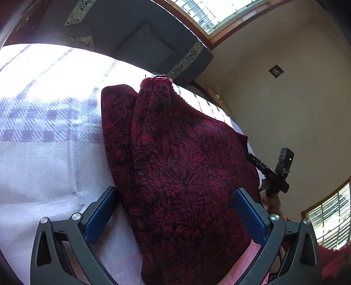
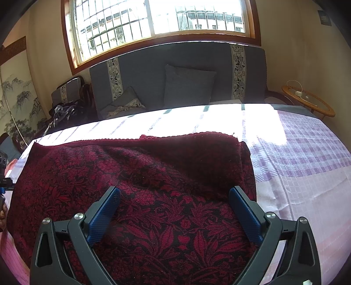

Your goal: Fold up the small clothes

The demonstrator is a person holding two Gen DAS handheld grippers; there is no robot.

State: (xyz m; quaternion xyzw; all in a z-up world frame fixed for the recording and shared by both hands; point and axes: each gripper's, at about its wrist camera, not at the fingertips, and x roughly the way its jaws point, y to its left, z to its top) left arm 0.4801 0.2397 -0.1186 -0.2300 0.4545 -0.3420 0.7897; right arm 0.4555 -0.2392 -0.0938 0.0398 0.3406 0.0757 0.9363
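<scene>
A dark red garment with a black floral pattern (image 1: 175, 157) lies partly folded on a bed covered by a white and purple checked sheet (image 1: 48, 122). My left gripper (image 1: 175, 195) is open, its blue-padded jaws wide apart just above the near part of the garment. In the right wrist view the same garment (image 2: 136, 175) spreads across the sheet (image 2: 307, 166), one side folded over at the right. My right gripper (image 2: 174, 193) is open, its jaws spread over the garment's near part. The right gripper also shows in the left wrist view (image 1: 274, 173), at the garment's right edge.
A grey sofa with patterned strips and cushions (image 2: 188, 85) stands behind the bed, under a barred window (image 2: 158, 19). A round wicker side table (image 2: 309, 103) stands at the far right. Dark items lie on a chair (image 2: 65, 109) at the left.
</scene>
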